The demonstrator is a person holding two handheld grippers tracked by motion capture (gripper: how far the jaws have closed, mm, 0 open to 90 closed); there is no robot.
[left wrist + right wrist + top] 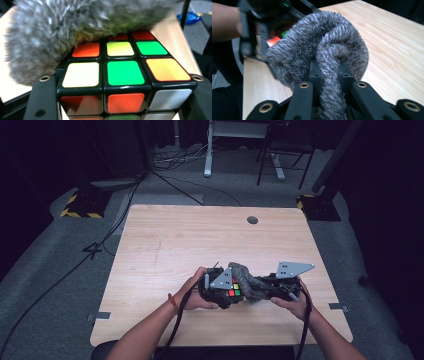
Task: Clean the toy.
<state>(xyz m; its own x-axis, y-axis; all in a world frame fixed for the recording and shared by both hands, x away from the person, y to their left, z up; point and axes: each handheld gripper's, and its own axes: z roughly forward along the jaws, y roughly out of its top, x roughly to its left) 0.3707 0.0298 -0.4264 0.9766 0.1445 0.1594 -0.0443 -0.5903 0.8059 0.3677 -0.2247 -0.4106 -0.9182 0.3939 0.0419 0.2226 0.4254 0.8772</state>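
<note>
My left gripper (231,293) clamps the colour cube (125,75) just above the table (165,245), near its front edge. My right gripper (329,82) pinches the grey fluffy cloth (322,50), which presses against the cube's top.

Puzzle cube (125,75), black-framed with three-by-three coloured stickers: the upper face shows white, green and orange tiles in its near row and red, yellow and green behind, while the front face shows red, red and white. It sits level, clamped between the jaws of the left gripper (222,292). Grey fluffy cloth (322,52), bunched and folded into thick loops, is pinched between the jaws of the right gripper (260,287) and rests against the cube's far top edge.
</note>
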